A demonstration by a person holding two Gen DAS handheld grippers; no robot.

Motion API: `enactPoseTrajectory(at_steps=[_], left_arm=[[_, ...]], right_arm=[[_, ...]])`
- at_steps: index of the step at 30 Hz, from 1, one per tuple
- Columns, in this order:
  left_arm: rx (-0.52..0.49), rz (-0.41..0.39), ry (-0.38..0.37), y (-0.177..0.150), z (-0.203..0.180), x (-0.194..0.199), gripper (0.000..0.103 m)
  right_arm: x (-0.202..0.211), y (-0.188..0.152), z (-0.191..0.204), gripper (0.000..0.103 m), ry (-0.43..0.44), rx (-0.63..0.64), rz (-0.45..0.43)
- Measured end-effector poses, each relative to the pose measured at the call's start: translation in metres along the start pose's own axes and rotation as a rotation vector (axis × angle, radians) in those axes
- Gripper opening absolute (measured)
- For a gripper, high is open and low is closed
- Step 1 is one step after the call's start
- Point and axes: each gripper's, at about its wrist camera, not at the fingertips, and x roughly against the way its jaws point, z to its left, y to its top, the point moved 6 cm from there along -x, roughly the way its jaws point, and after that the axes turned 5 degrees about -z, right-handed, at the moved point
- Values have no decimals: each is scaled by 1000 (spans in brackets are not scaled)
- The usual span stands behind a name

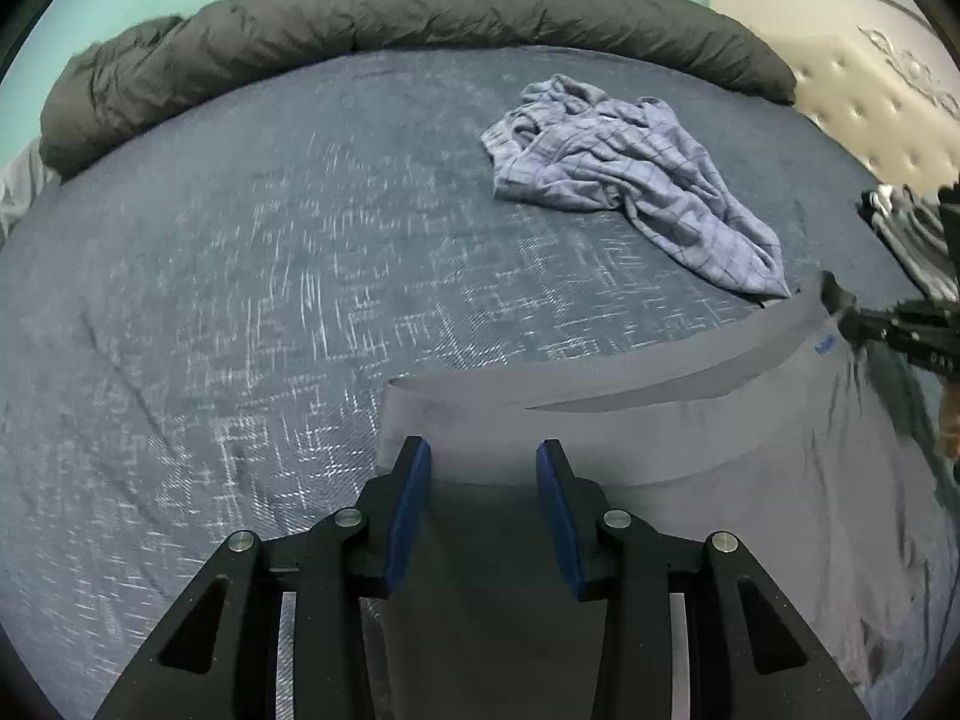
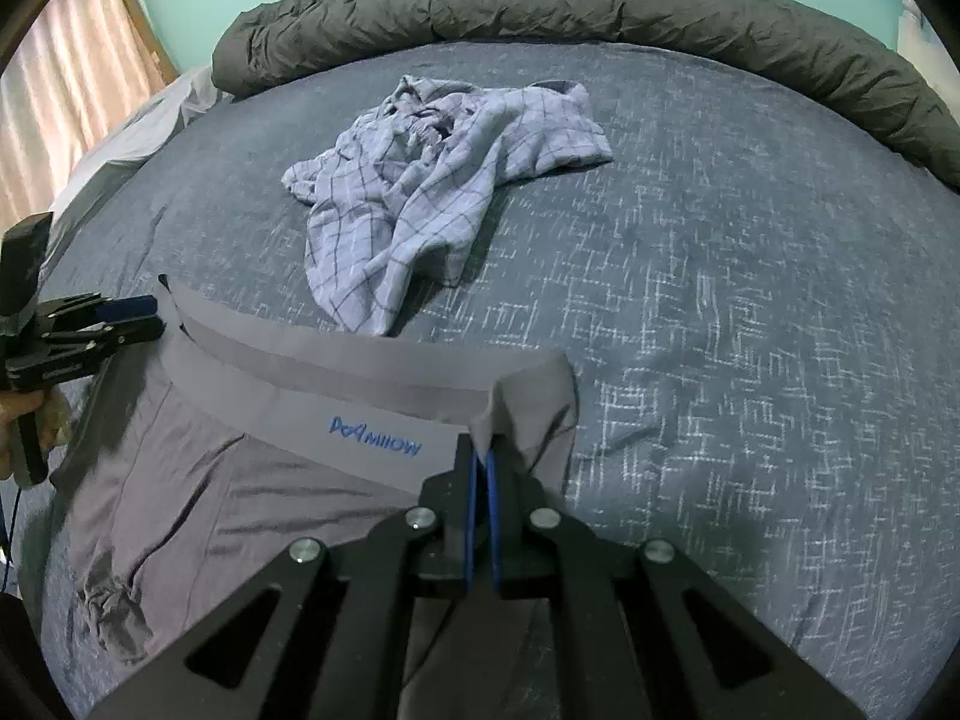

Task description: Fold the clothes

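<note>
Nearest the cameras, a pair of grey boxer briefs [image 2: 252, 480] lies spread on the bed [image 2: 750, 312], its broad elastic waistband [image 2: 336, 414] running across the near part of the sheet.

The right gripper [image 2: 482, 468] has its jaws clenched on the right end of that band, and a peak of cloth rises from the pinch. The left gripper [image 1: 483, 468] stands at the band's left end with its jaws released; grey fabric lies between them, ungripped.

The garment looks thin, light and limp — a soft knit that will sag and crease wherever it is not held, as the puckered leg [image 2: 114, 606] at near left suggests. The waistband appears the firmest part, so its two ends are the sensible hold; a pinch in the thin body would likely only bunch the cloth. The fabric has a slight sheen and may slip from a shallow grip, so a deep bite is safer.

Farther off, mid-bed, a crumpled pale blue checked garment [image 2: 432, 180] waits unfolded. Beyond it, a dark grey rolled duvet [image 2: 600, 6] lines the far edge.
</note>
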Motion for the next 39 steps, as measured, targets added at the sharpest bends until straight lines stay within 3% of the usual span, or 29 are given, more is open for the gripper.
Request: enactPoseTrajectory(at_steps=[4,6,9,22,28,39], left_arm=[[-3,-9,-8,0,0,-3,38],[-14,-3,-16,0,-2,-4,21],[-11,-2,-31,4,-4,-4,5],[150,-103,-136,26,18,20,3],[225,-100,-145,21,12,13,3],[193,-39,-96,23,16,-10,4]], right_arm=[[-1,-2,-1,3,1,2,3],[-2,-2,-1,3,3,-1,4],[-2,-3,0,3,5,-1,3],[21,15,0,3,39,-41,-93],[22,26,-2,3,38,-60,-118],[-13,26,-10,3,-20,-89,-51]])
